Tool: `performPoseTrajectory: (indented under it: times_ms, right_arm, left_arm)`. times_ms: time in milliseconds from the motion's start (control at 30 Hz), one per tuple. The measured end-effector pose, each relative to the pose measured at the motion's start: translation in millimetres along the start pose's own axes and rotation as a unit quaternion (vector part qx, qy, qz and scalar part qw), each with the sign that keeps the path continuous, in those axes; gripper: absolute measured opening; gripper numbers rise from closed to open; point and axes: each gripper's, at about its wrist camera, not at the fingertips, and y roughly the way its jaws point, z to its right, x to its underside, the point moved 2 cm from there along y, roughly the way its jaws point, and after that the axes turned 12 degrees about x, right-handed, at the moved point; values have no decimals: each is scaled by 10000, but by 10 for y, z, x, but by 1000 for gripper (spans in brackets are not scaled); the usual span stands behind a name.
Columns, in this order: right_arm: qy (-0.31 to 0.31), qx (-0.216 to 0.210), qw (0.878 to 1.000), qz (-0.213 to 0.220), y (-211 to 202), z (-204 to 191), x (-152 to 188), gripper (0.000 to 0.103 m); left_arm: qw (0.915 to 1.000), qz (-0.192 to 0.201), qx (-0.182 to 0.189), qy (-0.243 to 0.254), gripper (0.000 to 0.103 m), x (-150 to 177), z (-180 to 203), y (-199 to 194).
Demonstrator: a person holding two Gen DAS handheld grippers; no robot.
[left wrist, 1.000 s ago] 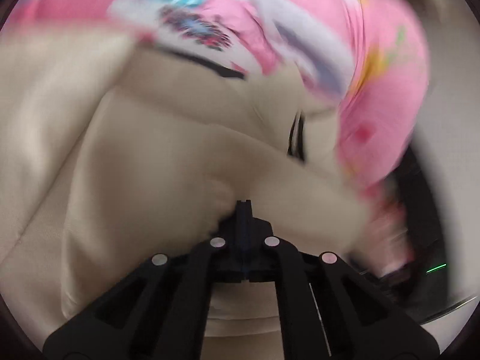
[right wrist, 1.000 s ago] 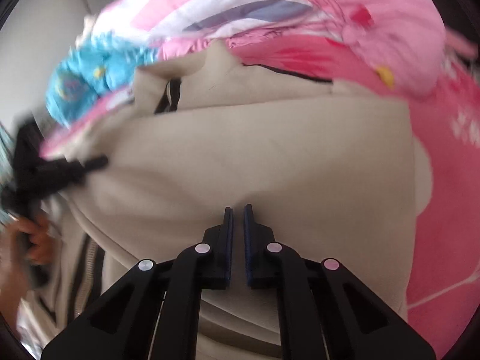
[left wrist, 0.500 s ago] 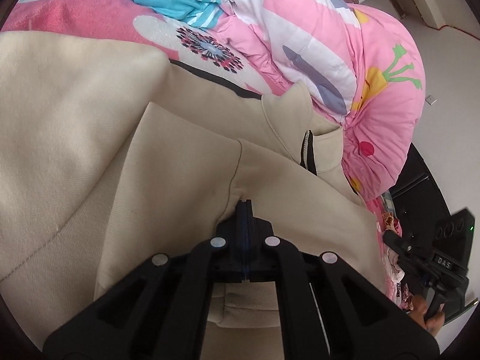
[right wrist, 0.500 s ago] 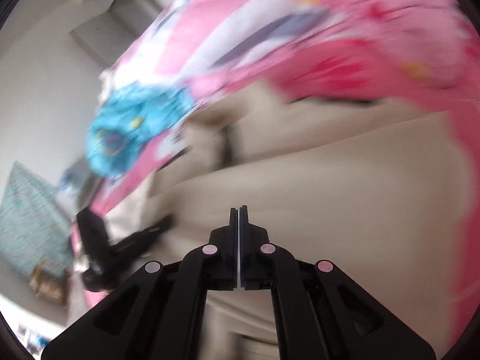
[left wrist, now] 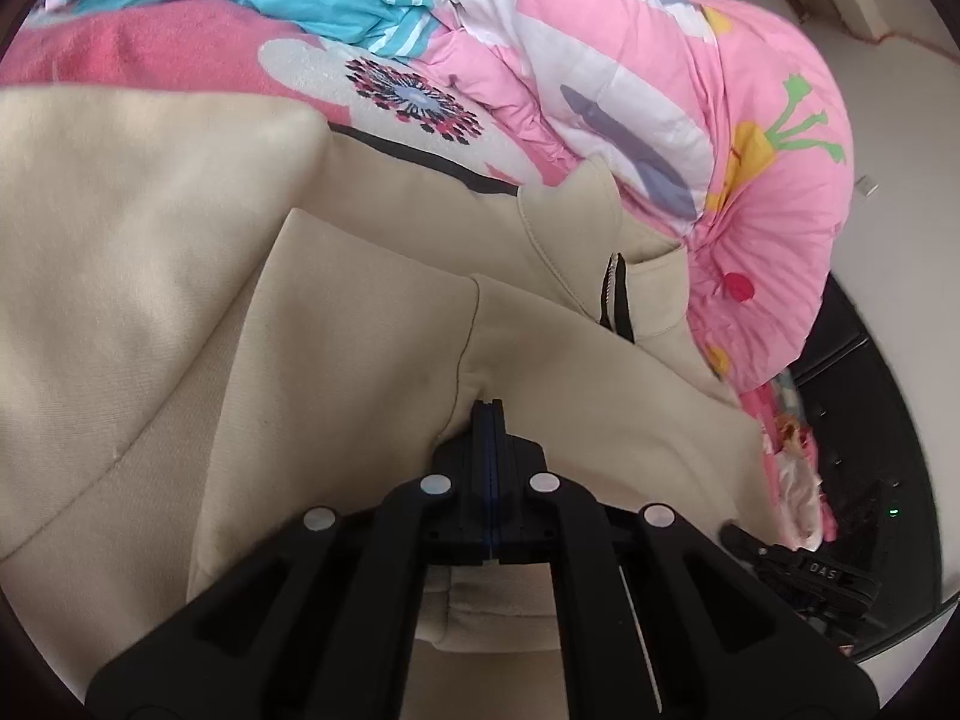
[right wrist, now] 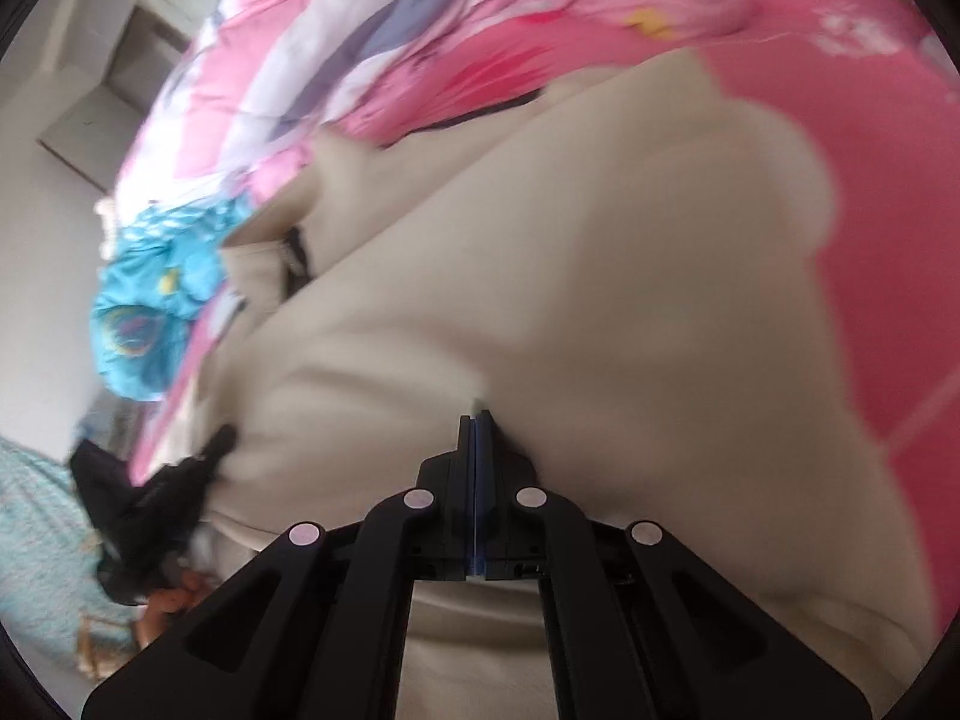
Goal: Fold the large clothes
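— Where's the jacket (left wrist: 150,276)?
— Spread on the pink bed (left wrist: 150,54), its collar and zip toward the quilt (left wrist: 774,192).
— And the left claw (left wrist: 489,405)?
— Pinched tight on a fold of the beige cloth, right at its tips.
— The right claw (right wrist: 476,420)?
— Closed too; the cloth bunches at its tips, so it seems to grip it, though that view is blurred.

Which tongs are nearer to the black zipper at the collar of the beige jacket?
Left. The left tongs pinch the beige jacket just below the black zipper. The right tongs grip the fabric farther from it, down the body.
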Motion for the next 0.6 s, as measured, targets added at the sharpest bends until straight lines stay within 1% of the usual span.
performPoseTrajectory:
  times_ms: [67,100,133,167,200,233,267,300,333,367,400,433,467,500,533,567,600]
  right_arm:
    - [-389,255,9989,39,-89,-105,-1,1]
    - [-536,153,9984,110,-115,-172,-5,5]
    - [-668,-117,9976,159,-187,-271,18,5]
    - [-772,-240,9966,184,-258,-383,34,5]
    - [-844,-219,9959,231,-305,-467,67,5]
    - [-955,-212,9948,279,-333,-610,100,5]
    - [-1107,-254,9931,293,-338,-784,147,5]
    - [-1212,-272,9918,303,-343,-934,185,5]
    - [-1366,-291,9897,321,-342,-1097,241,5]
    - [-1467,-312,9882,324,-320,-1234,253,5]
    - [-1625,-352,9856,320,-302,-1398,307,5]
    - [-1787,-385,9825,354,-299,-1556,362,5]
    - [-2007,-368,9779,460,-289,-1733,427,5]
    - [-2136,-335,9749,538,-305,-1829,478,5]
    - [-2266,-316,9715,621,-287,-1943,535,5]
    - [-2314,-326,9701,653,-261,-2014,565,8]
    - [-2339,-373,9695,636,-190,-2097,612,11]
  left_arm:
    - [9994,-95,-250,236,2,4,148,-130]
    - [9991,-20,-238,355,3,23,221,-284]
    - [9988,58,-171,446,6,43,269,-427]
    - [9981,129,-189,579,9,59,311,-645]
    - [9974,173,-255,659,10,59,313,-789]
    - [9958,323,-381,770,12,43,298,-1088]
    - [9945,497,-483,779,15,26,249,-1337]
    - [9922,830,-659,653,17,-1,127,-1727]
    - [9903,1057,-751,505,25,-16,20,-1985]
    - [9859,1402,-892,213,35,-31,-170,-2371]
    - [9786,1755,-1054,-184,39,-30,-399,-2766]
    - [9720,2005,-1121,-502,42,-25,-576,-3046]
    - [9609,2334,-1151,-942,42,7,-833,-3424]
    - [9525,2536,-1197,-1185,42,38,-1011,-3676]
    - [9380,2824,-1315,-1522,42,108,-1254,-4014]
    - [9244,3058,-1417,-1788,44,180,-1448,-4271]
    - [9078,3307,-1449,-2133,46,283,-1682,-4542]
